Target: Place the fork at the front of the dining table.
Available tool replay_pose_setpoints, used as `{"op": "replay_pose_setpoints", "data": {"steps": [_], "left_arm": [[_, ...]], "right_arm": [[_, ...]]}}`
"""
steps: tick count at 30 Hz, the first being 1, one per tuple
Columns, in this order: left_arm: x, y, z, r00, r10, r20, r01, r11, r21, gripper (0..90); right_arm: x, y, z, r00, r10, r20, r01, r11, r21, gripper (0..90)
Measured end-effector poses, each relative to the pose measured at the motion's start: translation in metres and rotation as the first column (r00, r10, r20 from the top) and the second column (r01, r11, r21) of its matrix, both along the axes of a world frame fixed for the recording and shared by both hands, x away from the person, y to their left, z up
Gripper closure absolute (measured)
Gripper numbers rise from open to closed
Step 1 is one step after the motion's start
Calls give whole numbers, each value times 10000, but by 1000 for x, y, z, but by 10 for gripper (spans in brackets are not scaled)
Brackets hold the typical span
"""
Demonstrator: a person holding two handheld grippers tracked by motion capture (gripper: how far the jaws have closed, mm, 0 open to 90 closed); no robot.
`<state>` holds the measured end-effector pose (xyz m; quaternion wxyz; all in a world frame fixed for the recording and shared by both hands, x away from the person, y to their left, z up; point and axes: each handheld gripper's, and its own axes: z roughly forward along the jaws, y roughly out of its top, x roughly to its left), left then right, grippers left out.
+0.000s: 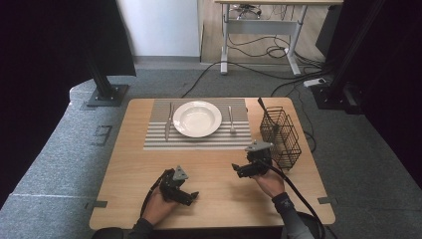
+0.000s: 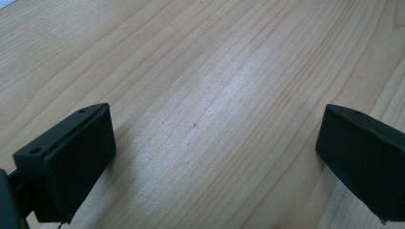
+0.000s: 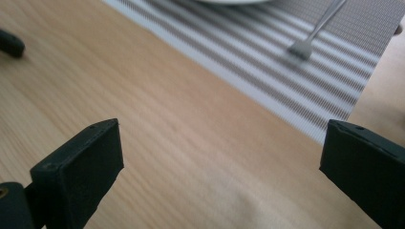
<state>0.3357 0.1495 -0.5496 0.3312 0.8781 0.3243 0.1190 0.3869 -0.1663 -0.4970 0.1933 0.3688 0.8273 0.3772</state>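
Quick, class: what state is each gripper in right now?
Left gripper: open, holding nothing, above bare table.
Right gripper: open, holding nothing, near the placemat.

In my right gripper view the top edge cuts off the plate (image 3: pixel 234 1) and the fork (image 3: pixel 317 29), leaving only its blurred handle end. In the high view, the basket (image 1: pixel 281 133) holds something too small to identify.

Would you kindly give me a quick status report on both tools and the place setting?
Left tool open, empty. Right tool open, empty. Plate on striped placemat, knife and fork beside it. Wire basket beside right tool.
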Motion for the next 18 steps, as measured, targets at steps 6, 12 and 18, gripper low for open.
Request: {"op": "replay_pose_setpoints", "data": {"steps": [6, 12, 18], "left_arm": [[0, 0, 0, 10000, 14, -2, -14, 10000, 0, 0], [0, 0, 0, 10000, 19, -6, -19, 10000, -5, 0], [0, 0, 0, 10000, 13, -10, -13, 10000, 6, 0]], "right_arm": [[-9, -6, -31, 9995, -66, -294, 64, 9999, -83, 0], [-11, -7, -54, 9978, 44, -658, -68, 9993, -365, 0], [-9, -8, -59, 9957, 111, -921, -126, 9998, -160, 0]]}}
